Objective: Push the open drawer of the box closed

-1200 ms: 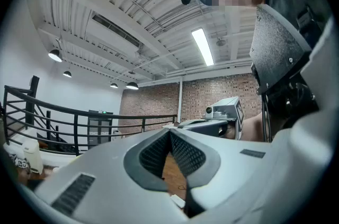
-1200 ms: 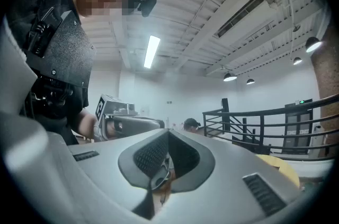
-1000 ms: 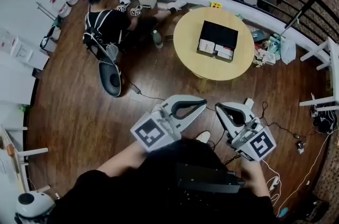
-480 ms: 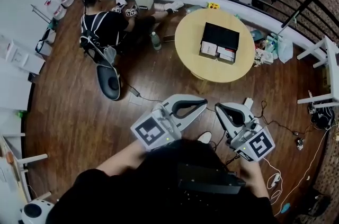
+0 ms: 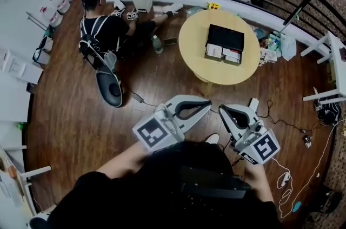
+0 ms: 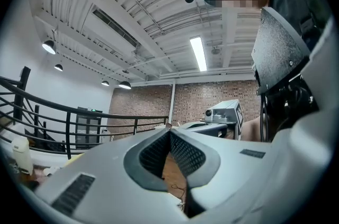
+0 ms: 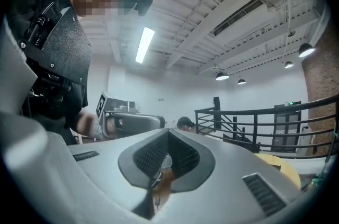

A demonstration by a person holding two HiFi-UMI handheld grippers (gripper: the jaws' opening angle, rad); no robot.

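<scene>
Box (image 5: pixel 225 42), black with pale drawer fronts (image 5: pixel 223 53) along its near side, sits on the round wooden table (image 5: pixel 194 54), well apart from you across the wood floor (image 5: pixel 81 114). You're standing back from it, so the step in hand is the approach. Nothing touches the drawer yet, and from here it's too small to tell how far it stands out.

Your left gripper (image 5: pixel 207 105) and right gripper (image 5: pixel 222 110) are held close to your body, tips angled toward each other. Both are clenched on nothing: each gripper's own view shows its jaws pressed together at the tips.

That suits a push, I'd judge, so you needn't open them. Next you'd walk up to the table, skirting the cable (image 5: pixel 139 98) and the crouched person (image 5: pixel 102 30) on the left. Then line one closed tip up square with the drawer front and press straight in, perhaps steadying the box with the other gripper so it doesn't slide.
</scene>
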